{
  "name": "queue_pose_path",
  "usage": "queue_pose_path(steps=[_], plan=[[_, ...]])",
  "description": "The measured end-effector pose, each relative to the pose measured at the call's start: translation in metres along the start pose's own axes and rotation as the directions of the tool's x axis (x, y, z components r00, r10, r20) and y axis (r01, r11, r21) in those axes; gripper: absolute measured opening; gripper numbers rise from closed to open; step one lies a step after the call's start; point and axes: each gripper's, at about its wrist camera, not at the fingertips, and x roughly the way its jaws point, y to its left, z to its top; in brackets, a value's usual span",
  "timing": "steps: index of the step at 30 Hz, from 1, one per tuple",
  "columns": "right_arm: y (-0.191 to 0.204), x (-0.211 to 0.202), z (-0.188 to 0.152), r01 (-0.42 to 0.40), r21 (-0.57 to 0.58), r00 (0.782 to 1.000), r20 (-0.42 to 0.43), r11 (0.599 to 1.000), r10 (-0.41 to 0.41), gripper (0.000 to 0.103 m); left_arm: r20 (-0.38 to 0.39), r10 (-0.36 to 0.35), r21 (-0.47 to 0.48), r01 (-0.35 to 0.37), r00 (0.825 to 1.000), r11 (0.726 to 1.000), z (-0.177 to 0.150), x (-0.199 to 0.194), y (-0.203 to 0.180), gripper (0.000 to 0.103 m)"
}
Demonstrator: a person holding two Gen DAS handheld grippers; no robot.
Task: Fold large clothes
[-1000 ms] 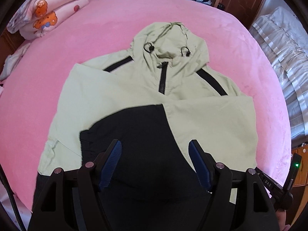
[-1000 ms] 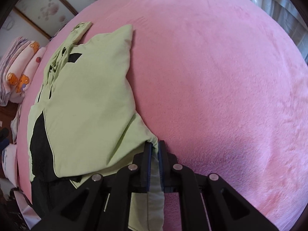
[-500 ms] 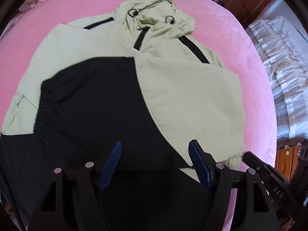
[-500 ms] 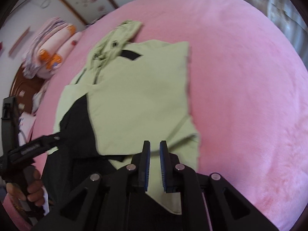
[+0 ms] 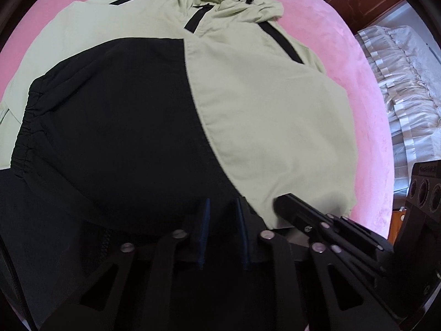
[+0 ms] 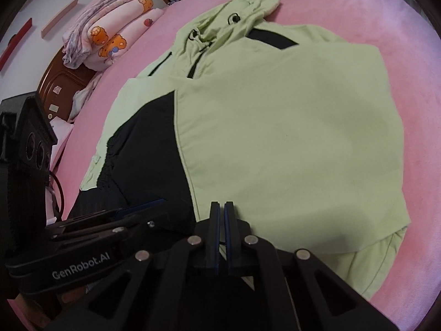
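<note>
Pink plush bed (image 5: 344, 55) carries the pale-green and black hooded jacket (image 5: 261, 115), sleeves now folded across; left tool (image 5: 222, 231), lowered to its six o'clock hem, is closing on black cloth, right tool (image 6: 221, 231) shut empty, released.

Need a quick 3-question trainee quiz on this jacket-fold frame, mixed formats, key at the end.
1. True or false: the jacket lies with its hood at the far end from both grippers.
2. Multiple choice: what does the jacket lie on? A) wooden floor B) pink blanket C) white table
3. Short answer: which colour is the fabric just ahead of the left gripper, whose jaws are closing, and which is ahead of the shut right gripper?

Key: 1 true; 2 B; 3 black for the left, light green for the right.
</note>
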Motion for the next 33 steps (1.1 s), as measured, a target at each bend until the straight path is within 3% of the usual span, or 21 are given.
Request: queue_pose_path(steps=[5, 10, 15, 19, 33], plan=[[-0.015, 0.003, 0.000, 0.026, 0.019, 1.000, -0.007, 0.999, -0.026, 0.000, -0.002, 0.052, 0.012, -0.052, 0.999, 0.999, 0.001, 0.007, 0.017, 0.009], [-0.048, -0.013, -0.002, 0.118, 0.063, 0.993, -0.007, 0.991, -0.117, 0.000, 0.027, 0.103, -0.055, -0.101, 0.994, 0.993, 0.004, -0.003, 0.051, 0.009], [-0.077, -0.033, -0.010, 0.180, 0.124, 0.983, 0.000, 0.976, -0.181, 0.000, 0.058, 0.190, -0.163, -0.178, 0.980, 0.970, 0.002, -0.015, 0.094, 0.009], [-0.091, -0.043, -0.017, 0.206, 0.167, 0.978, 0.005, 0.964, -0.210, 0.000, 0.059, 0.204, -0.232, -0.185, 0.977, 0.955, -0.002, -0.019, 0.121, 0.009], [-0.098, -0.036, -0.016, 0.252, 0.206, 0.967, -0.015, 0.946, -0.254, 0.000, 0.055, 0.236, -0.217, -0.219, 0.970, 0.951, 0.003, -0.007, 0.141, 0.009]])
